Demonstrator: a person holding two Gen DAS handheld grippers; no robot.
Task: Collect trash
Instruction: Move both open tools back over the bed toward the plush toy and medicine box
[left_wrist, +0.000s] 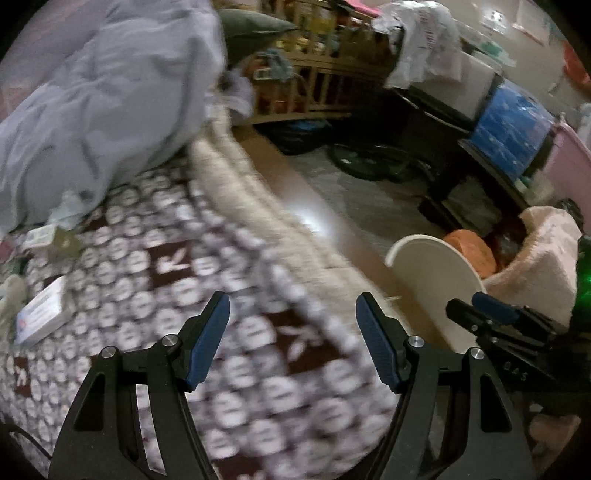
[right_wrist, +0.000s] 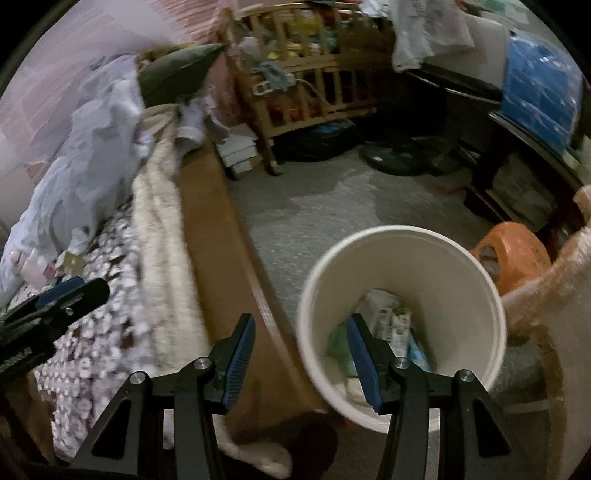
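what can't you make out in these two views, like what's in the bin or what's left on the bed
- Bin contents, right wrist view: wrappers at the bottom are blurred, and the right gripper finger covers part.
- Bin, left wrist view: only the outside wall shows; the inside is turned away.
- Small box on the bed, left wrist view: print blurred, unreadable.
- Scraps by the grey blanket: too blurred to identify.

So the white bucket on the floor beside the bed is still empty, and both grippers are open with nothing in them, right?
Not quite: the white bucket is not empty. The right wrist view shows packets and wrappers lying in its bottom. The rest holds: it stands on the floor beside the bed, and the left gripper and right gripper are open, holding nothing.
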